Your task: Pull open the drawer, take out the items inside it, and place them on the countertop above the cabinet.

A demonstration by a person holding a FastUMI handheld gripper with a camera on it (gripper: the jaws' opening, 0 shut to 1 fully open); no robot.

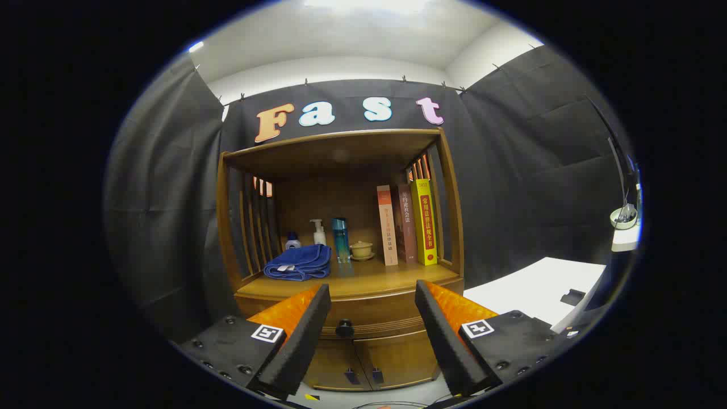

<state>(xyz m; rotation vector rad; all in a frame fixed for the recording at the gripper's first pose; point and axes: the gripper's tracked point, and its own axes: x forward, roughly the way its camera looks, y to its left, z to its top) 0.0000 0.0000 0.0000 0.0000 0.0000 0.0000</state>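
- A folded blue towel (pixel 299 263) lies at the left of the countertop (pixel 363 282), a small white tag on its front fold, too small to read.
- Behind the towel stand a small white bottle (pixel 292 241), a white pump bottle (pixel 318 232) and a teal bottle (pixel 341 239); no writing on them can be made out.
- A lidded cup on a saucer (pixel 362 250) sits right of the teal bottle.
- Three upright books (pixel 408 224) stand right of it, their spines printed with Chinese characters too small to read surely.
- The gripper (pixel 372 304) is wide open, holding nothing.
- The drawer (pixel 369 324) is closed, its dark knob (pixel 344 328) between the fingers and beyond their tips, not touched.
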